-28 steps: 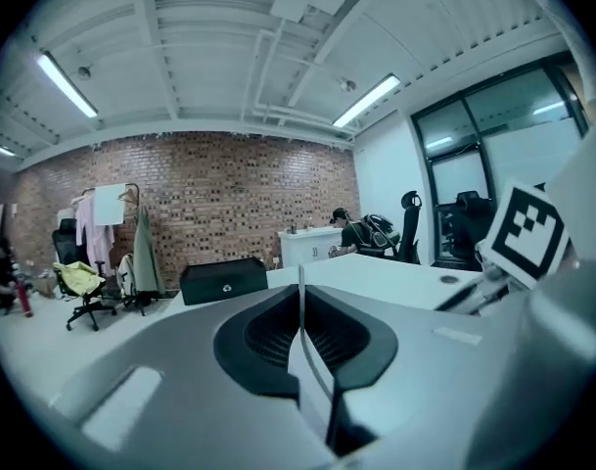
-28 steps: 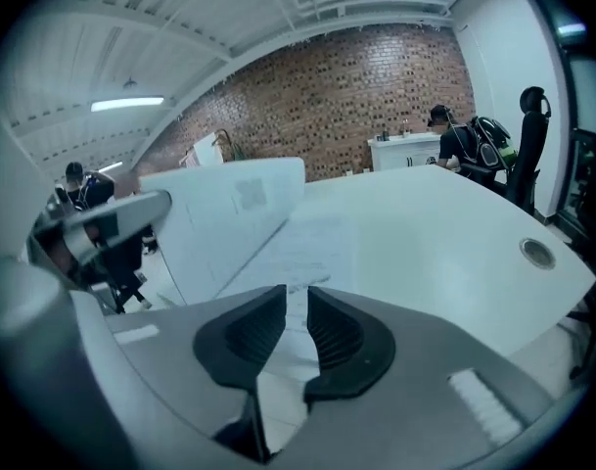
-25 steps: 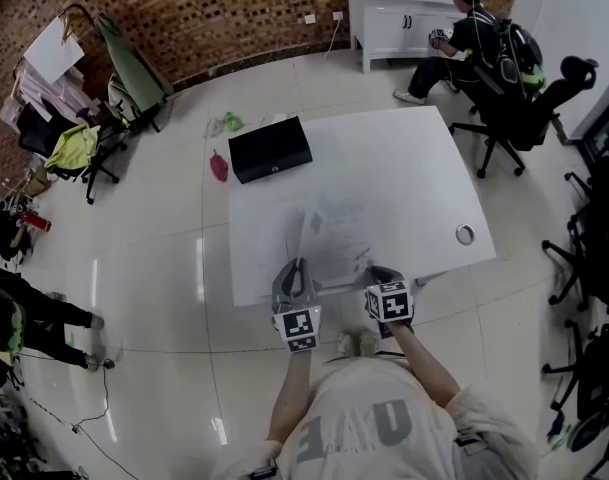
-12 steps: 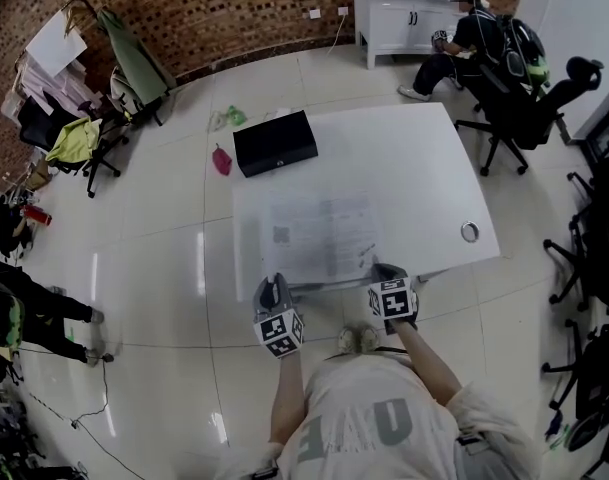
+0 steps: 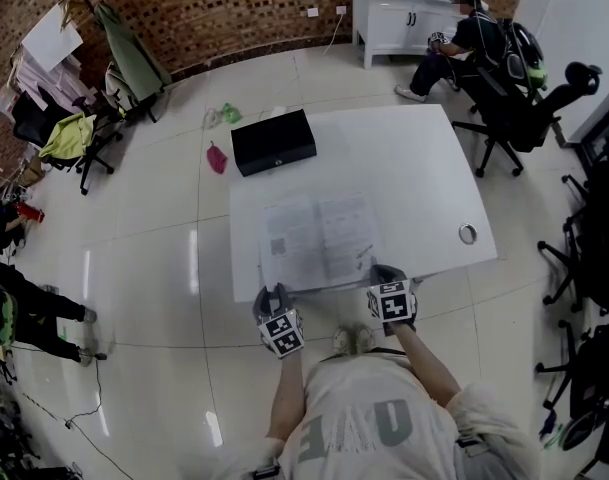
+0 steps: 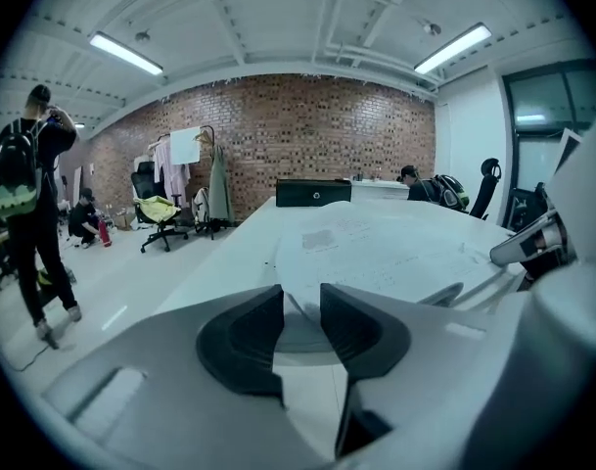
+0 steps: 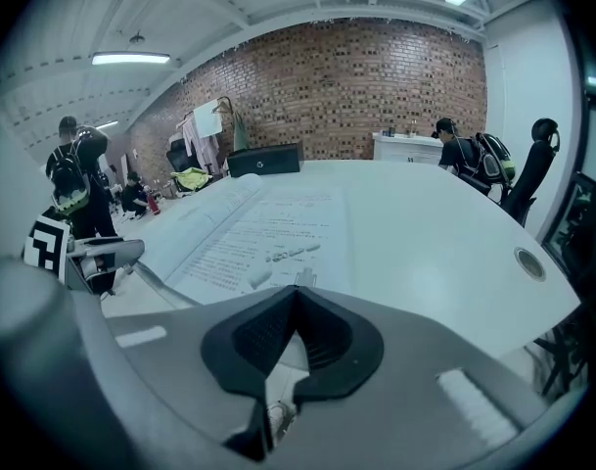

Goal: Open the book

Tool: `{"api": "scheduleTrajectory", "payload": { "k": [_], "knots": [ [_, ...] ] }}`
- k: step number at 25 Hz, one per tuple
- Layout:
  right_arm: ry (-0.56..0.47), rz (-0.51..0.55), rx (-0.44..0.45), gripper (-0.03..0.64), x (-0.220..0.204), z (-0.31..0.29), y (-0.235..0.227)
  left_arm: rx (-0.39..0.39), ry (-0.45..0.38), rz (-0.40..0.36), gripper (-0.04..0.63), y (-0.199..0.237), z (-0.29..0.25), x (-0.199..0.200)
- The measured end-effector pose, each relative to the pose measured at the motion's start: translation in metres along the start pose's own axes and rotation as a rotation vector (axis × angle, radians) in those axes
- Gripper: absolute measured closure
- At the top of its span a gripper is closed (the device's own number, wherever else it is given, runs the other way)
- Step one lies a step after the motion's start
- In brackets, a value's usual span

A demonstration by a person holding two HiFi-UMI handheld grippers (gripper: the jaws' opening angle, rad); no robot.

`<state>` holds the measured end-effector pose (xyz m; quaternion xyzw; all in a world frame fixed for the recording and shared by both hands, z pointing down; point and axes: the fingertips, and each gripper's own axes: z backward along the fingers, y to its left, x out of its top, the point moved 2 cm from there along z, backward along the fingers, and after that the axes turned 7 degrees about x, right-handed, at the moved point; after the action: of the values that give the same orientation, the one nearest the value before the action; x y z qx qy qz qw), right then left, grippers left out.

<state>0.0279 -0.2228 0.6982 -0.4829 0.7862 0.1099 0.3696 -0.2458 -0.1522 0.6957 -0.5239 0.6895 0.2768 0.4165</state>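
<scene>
The left gripper (image 6: 300, 311) is held at the near edge of the table (image 5: 404, 168), just off the near left corner of the book (image 5: 319, 240). Its jaws stand partly apart, have just been opening, and nothing is gripped between them; only the table edge and the book are seen through the gap. The right gripper (image 7: 298, 297) is held at the near right corner of the book with its jaws brought fully together. A small pale tip is seen just beyond the pads; whether a page edge is nipped there cannot be told from this view.

The book is laid open and flat on the near half of the white table, two printed pages facing up. A black case (image 5: 274, 142) is set at the far left corner of the table, well apart from the book. A round grommet (image 5: 467, 233) is set into the tabletop near its right edge. Beyond the table, a seated person (image 5: 464, 38) is seen beside a white cabinet (image 5: 394, 13), against a brick wall (image 5: 234, 8).
</scene>
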Motion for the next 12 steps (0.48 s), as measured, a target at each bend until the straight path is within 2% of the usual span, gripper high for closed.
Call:
{"api": "scheduleTrajectory", "payload": {
  "k": [6, 9, 12],
  "knots": [
    [-0.007, -0.003, -0.002, 0.614, 0.001, 0.0, 0.001, 0.06, -0.025, -0.044, 0.355, 0.012, -0.001, 0.005],
    [-0.015, -0.003, -0.004, 0.614, 0.0, -0.001, 0.0, 0.059, -0.035, -0.05, 0.356, 0.011, -0.001, 0.004],
    [-0.017, 0.007, -0.004, 0.614, 0.0, -0.001, -0.001, 0.05, -0.016, 0.002, 0.352, 0.011, -0.002, 0.001]
  ]
}}
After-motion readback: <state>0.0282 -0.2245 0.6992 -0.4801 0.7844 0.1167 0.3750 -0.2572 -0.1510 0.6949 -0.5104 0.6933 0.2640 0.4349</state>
